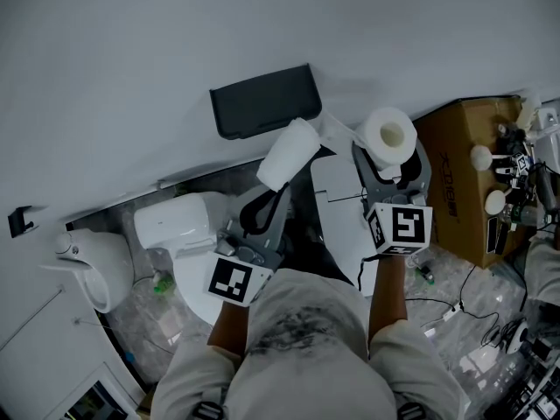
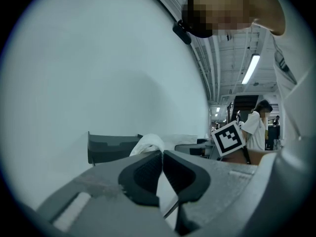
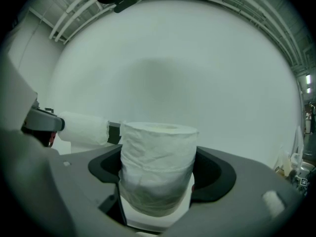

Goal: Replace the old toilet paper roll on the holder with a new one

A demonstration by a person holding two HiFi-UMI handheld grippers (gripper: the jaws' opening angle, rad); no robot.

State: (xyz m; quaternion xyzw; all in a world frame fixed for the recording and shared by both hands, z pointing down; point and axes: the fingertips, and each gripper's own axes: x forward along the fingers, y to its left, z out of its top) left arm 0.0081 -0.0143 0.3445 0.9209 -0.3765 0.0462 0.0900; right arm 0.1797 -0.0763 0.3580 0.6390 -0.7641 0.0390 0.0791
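Note:
A black toilet paper holder (image 1: 265, 101) hangs on the pale wall; it also shows in the left gripper view (image 2: 111, 147). My left gripper (image 1: 273, 186) is shut, pinching the end of a thinner white roll (image 1: 289, 154) that sticks out just below the holder. In the left gripper view the jaws (image 2: 162, 154) stand pressed together, with white paper (image 2: 147, 144) showing past their tips. My right gripper (image 1: 394, 166) is shut on a fuller white roll (image 1: 388, 136), held upright to the right of the holder. In the right gripper view that roll (image 3: 158, 167) fills the space between the jaws.
A white toilet (image 1: 188, 234) stands below the left gripper, a white basin (image 1: 92, 265) at far left. A cardboard box (image 1: 464, 173) with small items sits at right. Cables (image 1: 464, 304) lie on the floor. A person (image 2: 256, 127) stands far off.

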